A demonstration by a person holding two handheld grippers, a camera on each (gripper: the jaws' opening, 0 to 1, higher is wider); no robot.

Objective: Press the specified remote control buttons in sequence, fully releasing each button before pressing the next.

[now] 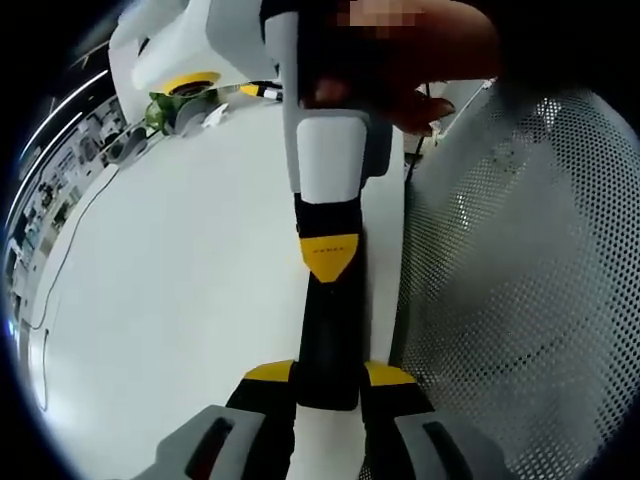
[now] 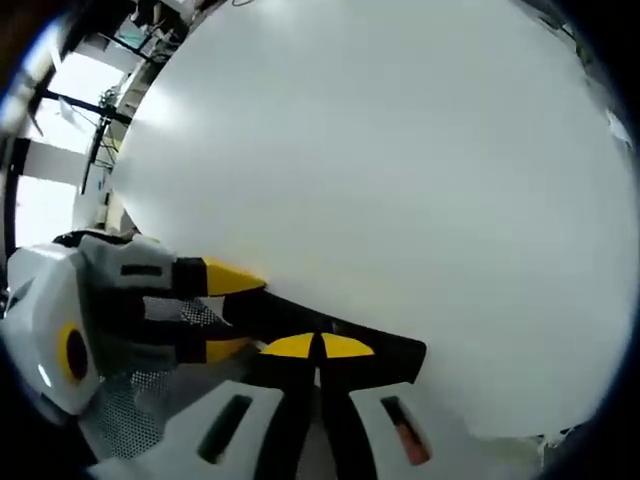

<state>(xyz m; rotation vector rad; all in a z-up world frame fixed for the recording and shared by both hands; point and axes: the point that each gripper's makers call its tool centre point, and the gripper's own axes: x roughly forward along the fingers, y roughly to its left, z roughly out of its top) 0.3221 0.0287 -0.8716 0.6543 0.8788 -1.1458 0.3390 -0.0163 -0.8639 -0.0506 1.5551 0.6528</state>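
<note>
I see a plain white surface point(image 1: 180, 290) under my view. A perforated white mesh sheet point(image 1: 530, 300) sits along one side of it, and a thin cable point(image 1: 62, 262) trails near its far edge.

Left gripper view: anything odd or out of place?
Nothing spilled or damaged. The black remote sits straight between the left gripper jaws, with the right gripper tip down on it over the white table. The only oddity is that no buttons can be made out on the remote.
</note>
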